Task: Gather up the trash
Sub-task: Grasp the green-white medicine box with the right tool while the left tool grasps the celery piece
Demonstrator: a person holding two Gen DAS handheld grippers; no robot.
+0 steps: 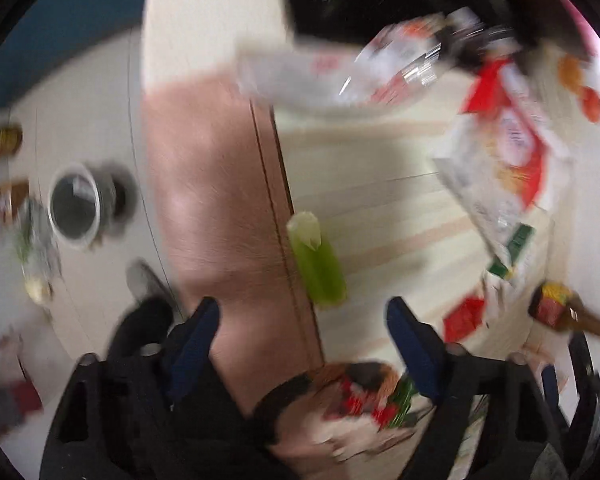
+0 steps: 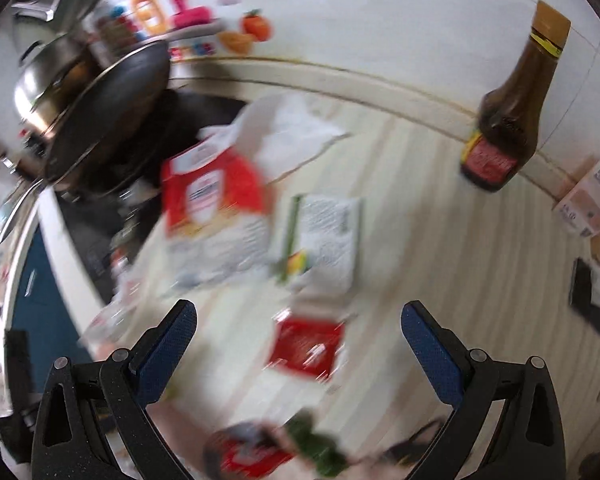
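Note:
Both views are motion-blurred. My left gripper (image 1: 304, 316) is open and empty above the counter edge; a green packet (image 1: 318, 264) lies between and beyond its fingers. Red-and-white wrappers (image 1: 508, 148) and a small red packet (image 1: 464, 316) lie on the striped counter (image 1: 372, 200). My right gripper (image 2: 298, 320) is open and empty above a small red packet (image 2: 306, 346). Beyond it lie a red-and-white bag (image 2: 216, 204) and a white-green packet (image 2: 324, 240). Crumpled red-green trash (image 2: 268, 452) shows at the bottom edge.
A brown sauce bottle (image 2: 508, 120) stands at the counter's back right, also in the left wrist view (image 1: 568, 312). A dark pan (image 2: 104, 116) and steel pot (image 2: 48, 84) sit at left. A round bin (image 1: 76, 208) stands on the floor below.

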